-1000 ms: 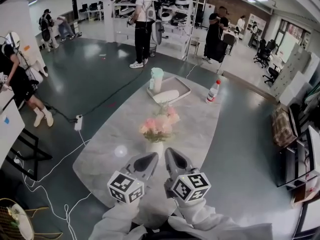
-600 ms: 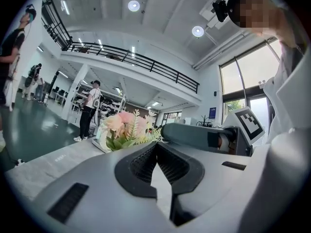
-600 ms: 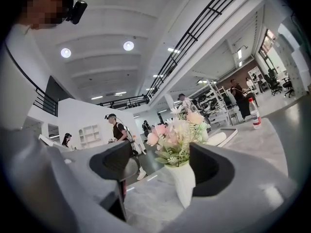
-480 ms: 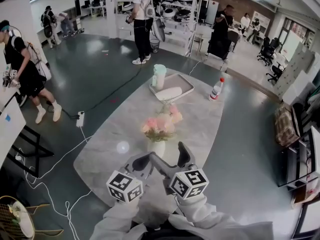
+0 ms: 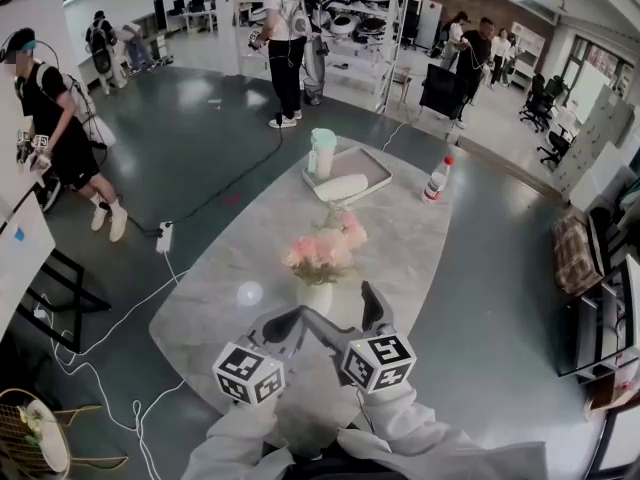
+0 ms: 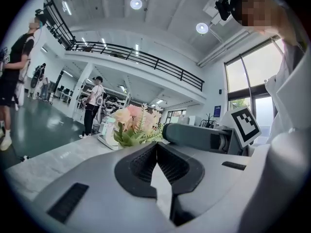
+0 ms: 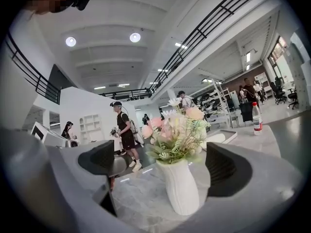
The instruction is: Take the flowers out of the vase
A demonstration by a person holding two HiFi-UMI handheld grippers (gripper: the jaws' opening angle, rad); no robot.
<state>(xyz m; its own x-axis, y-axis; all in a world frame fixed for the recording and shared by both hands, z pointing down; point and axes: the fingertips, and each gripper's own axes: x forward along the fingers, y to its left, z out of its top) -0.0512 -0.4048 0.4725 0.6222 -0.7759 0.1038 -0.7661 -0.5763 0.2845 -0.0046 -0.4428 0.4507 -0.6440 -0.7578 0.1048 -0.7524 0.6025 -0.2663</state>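
I was working in a large open lab, part workshop and part office. Metal shelving racks (image 5: 350, 8) loaded with gear stood at the far end, and office chairs (image 5: 548, 148) sat along one side. A cable ran to a power strip (image 5: 165, 236) on the polished dark floor (image 5: 200, 138). Another person (image 5: 55, 118) wore a head rig, and a railed mezzanine (image 6: 141, 59) ran overhead.

Pale grey marbled tabletop (image 5: 250, 258) bearing a grey rectangular tray (image 5: 375, 168), which holds a mint-green lidded pitcher (image 5: 322, 153) and a white oblong object (image 5: 342, 187); red-capped clear plastic bottle (image 5: 433, 179) standing nearby.
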